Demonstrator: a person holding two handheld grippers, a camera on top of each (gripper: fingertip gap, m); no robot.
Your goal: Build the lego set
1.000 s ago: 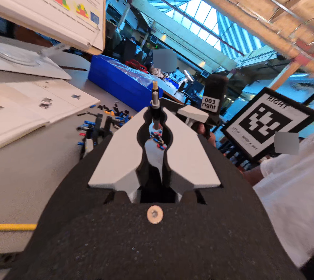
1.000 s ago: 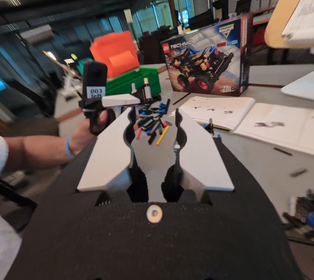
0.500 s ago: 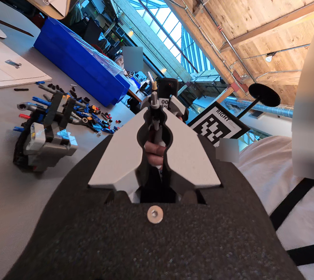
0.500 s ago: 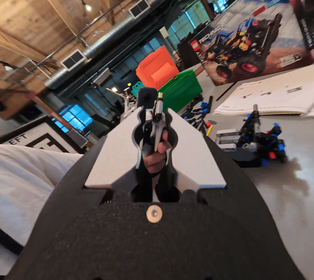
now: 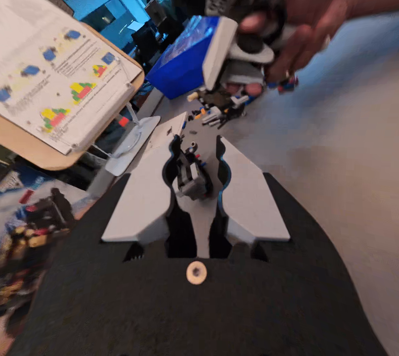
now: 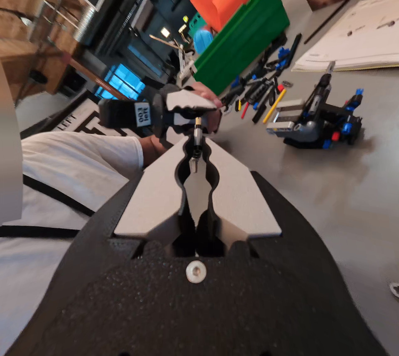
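My right gripper (image 6: 197, 140) is shut on a thin grey shock-absorber piece (image 6: 197, 132) with a tan tip and a black spring, held above the table. My left gripper (image 5: 197, 142) is open and empty. Between its fingers, in the left wrist view, I see the partly built grey, black and blue lego chassis (image 5: 192, 179) on the table. The chassis also shows in the right wrist view (image 6: 313, 125), to the right. The left gripper (image 6: 200, 111) shows just beyond the piece. The right gripper (image 5: 216, 86) shows blurred at the upper right, held by a hand.
A pile of loose lego pieces (image 6: 259, 90) lies by a green bin (image 6: 241, 49); the pile (image 5: 218, 108) also lies near a blue bin (image 5: 179, 64). An open booklet (image 6: 356, 38), an instruction board on a stand (image 5: 54, 75) and the set's box (image 5: 32, 226) line the table's edges. Across from one pair of fingers to the other is roughly 4 centimeters.
The shock-absorber piece passed from my left gripper to my right. The left gripper opened and swung away toward the chassis. The right gripper closed on the piece.
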